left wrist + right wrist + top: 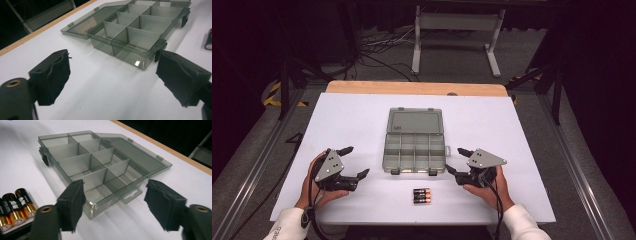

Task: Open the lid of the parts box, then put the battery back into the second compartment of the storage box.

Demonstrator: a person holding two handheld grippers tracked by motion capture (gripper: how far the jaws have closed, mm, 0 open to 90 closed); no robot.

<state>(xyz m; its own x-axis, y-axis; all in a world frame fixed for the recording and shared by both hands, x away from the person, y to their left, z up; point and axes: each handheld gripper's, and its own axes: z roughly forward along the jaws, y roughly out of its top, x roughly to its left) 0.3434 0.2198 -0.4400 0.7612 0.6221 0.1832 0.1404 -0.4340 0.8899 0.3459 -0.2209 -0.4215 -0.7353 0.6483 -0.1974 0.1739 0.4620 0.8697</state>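
High view: 1 organizer box (414, 152), smoky clear plastic, lid (415, 121) thrown fully open and lying flat on the white table (362, 115) on the far side; 2 rows of 4 compartments = 8, all bare. Box sits mid-table, long axis running left-right across the table, latch edge toward the person, hinge edge away. Just in front of it, 3 batteries (422, 195) lie side by side, touching, black w/ gold ends, their long axes also left-right. 2 grippers: left gripper (353, 161) on the table left of the box, right gripper (453, 160) just beside the box's right end, each in 1 hand w/ a white sleeve. Both sets of jaws stand wide apart w/ nothing between the pads. Left gripper view adds what the high view lacks: the 2 black latch clips on the box's near edge, divider walls seen from low, 1 battery (208, 39) cut off at the right edge, and the left gripper (112, 80) w/ bare table in its gap. Right gripper view shows the right gripper (113, 203) w/ the box's near corner and hang tab seen in the gap, pads not touching it; all 3 batteries (16, 207) at lower left w/ gold ends toward the camera, label print too small to read.
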